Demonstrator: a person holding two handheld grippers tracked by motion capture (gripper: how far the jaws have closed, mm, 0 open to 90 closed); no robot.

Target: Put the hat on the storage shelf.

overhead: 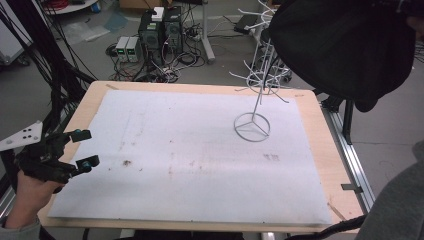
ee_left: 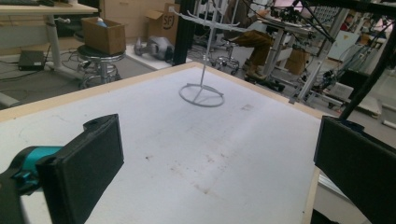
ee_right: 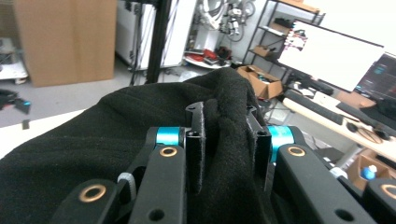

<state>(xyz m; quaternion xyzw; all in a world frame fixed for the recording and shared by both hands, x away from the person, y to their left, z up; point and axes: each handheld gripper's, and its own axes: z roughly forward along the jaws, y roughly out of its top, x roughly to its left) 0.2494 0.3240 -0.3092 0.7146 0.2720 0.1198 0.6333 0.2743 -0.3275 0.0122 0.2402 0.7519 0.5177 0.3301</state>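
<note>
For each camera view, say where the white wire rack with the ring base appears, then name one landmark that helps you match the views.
High view: white wire rack stands right of centre on the table, far side.
Left gripper view: upper middle, near the table's far edge.
Right gripper view: not in it.
Shared landmark: the white foam mat under the rack.

We see a white wire stand [overhead: 252, 126] with a ring base and thin branching arms standing upright on the far right part of a pale foam sheet [overhead: 190, 155] that covers a light wooden desk [overhead: 327, 150]. Beyond the desk, black computer towers [overhead: 161, 30] and tangled cables [overhead: 170, 67] sit on the grey floor.
</note>
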